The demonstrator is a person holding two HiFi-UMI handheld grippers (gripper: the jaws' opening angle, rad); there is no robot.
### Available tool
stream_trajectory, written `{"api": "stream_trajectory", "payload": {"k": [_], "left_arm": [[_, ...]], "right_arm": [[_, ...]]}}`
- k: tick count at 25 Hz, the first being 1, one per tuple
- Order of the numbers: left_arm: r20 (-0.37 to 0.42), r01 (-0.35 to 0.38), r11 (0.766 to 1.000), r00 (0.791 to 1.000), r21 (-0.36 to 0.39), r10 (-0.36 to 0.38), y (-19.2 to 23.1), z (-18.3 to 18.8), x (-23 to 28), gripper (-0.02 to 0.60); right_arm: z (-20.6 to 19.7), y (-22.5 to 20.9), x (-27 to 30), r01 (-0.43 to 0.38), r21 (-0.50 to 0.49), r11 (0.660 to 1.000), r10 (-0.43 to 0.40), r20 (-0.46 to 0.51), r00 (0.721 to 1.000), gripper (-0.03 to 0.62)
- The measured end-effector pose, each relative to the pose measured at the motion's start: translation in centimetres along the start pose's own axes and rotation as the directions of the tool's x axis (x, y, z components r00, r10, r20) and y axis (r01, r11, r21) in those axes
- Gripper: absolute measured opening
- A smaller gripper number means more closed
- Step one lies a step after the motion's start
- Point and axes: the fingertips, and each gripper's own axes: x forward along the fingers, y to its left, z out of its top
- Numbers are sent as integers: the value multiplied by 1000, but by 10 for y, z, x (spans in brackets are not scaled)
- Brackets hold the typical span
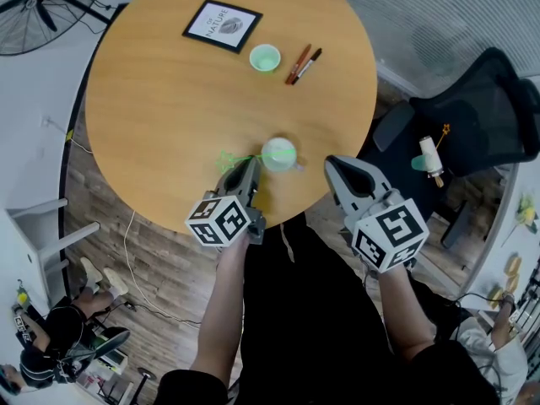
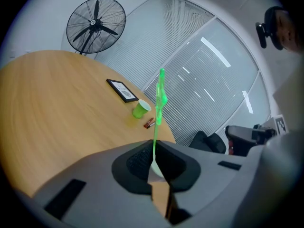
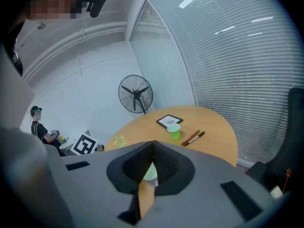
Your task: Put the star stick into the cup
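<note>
The green star stick (image 1: 228, 159) is clamped in my left gripper (image 1: 250, 165), which is shut on its thin shaft. The star points left, and the other end reaches toward the rim of a pale cup (image 1: 279, 153) near the table's front edge. In the left gripper view the stick (image 2: 159, 103) rises from between the closed jaws of the left gripper (image 2: 153, 148), with the pale cup (image 2: 156, 171) just behind them. My right gripper (image 1: 337, 165) hovers to the right of that cup, shut and holding nothing. In the right gripper view the pale cup (image 3: 150, 172) shows below the right gripper (image 3: 152, 146).
A small green cup (image 1: 264, 57), two markers (image 1: 304, 64) and a framed picture (image 1: 223, 25) lie at the far side of the round wooden table (image 1: 160, 99). A black office chair (image 1: 472, 108) stands to the right, a fan (image 1: 34, 7) far left, and a person (image 1: 51, 361) lower left.
</note>
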Motion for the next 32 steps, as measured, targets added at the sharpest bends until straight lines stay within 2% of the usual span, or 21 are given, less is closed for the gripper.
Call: {"api": "stream_trajectory", "payload": {"k": [32], "left_arm": [[18,-58,997,998,54,57,9,6,-8,14]], "right_arm": [[0,6,-11,12,7,1000,-12,18,1000,9]]}}
